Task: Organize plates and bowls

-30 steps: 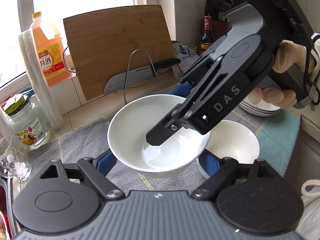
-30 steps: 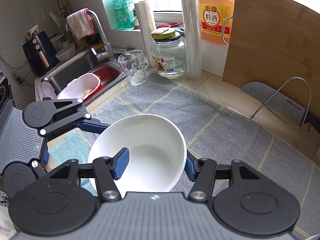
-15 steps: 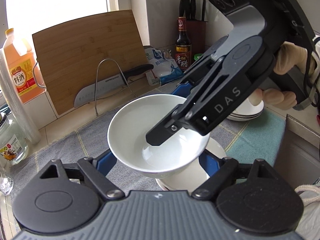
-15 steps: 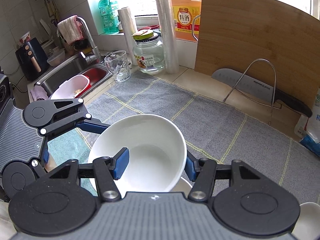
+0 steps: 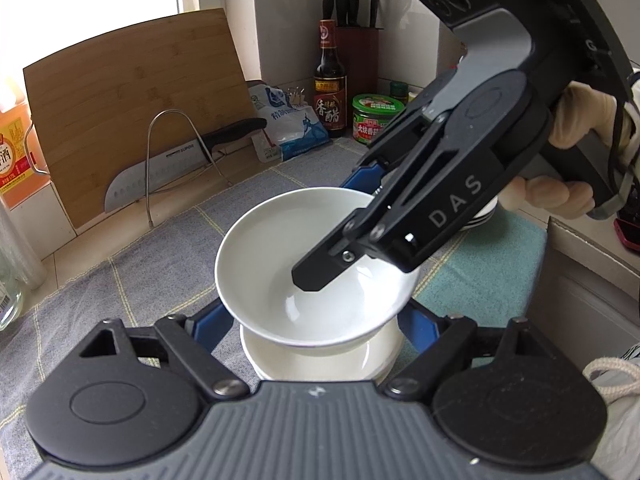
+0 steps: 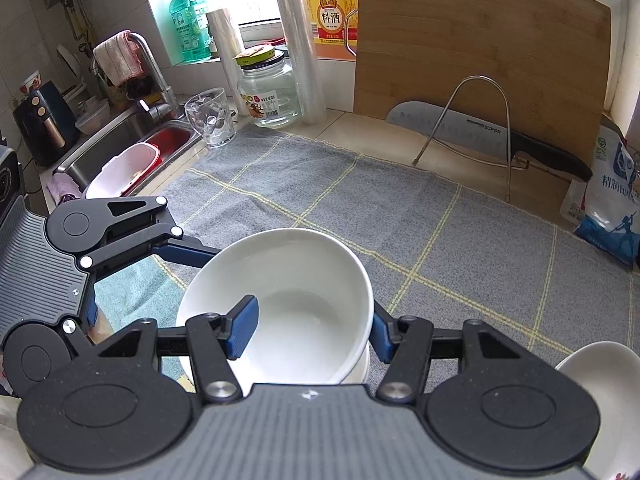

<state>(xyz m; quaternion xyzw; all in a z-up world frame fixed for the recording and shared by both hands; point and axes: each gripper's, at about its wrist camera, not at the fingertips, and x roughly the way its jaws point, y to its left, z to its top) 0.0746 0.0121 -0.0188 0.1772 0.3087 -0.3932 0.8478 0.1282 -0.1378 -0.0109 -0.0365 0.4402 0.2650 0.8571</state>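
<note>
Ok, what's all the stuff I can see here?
bowl: 1, white, held above another bowl
lower bowl: 1, white, on mat underneath
plates: 1 stack, white, behind right gripper
mat: 1, grey, covering counter
cutting board: 1, wooden, leaning on wall
knife: 1, black-handled, before the board
glass jar: 1, clear, near window
vinegar bottle: 1, dark, back corner
left gripper: 1, black, jaws flanking bowl
right gripper: 1, black, jaws pinching bowl rim

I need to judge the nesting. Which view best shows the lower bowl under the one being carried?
The left wrist view: the lower bowl shows its rim and inside below the carried bowl. In the right wrist view only a sliver peeks out.
</note>
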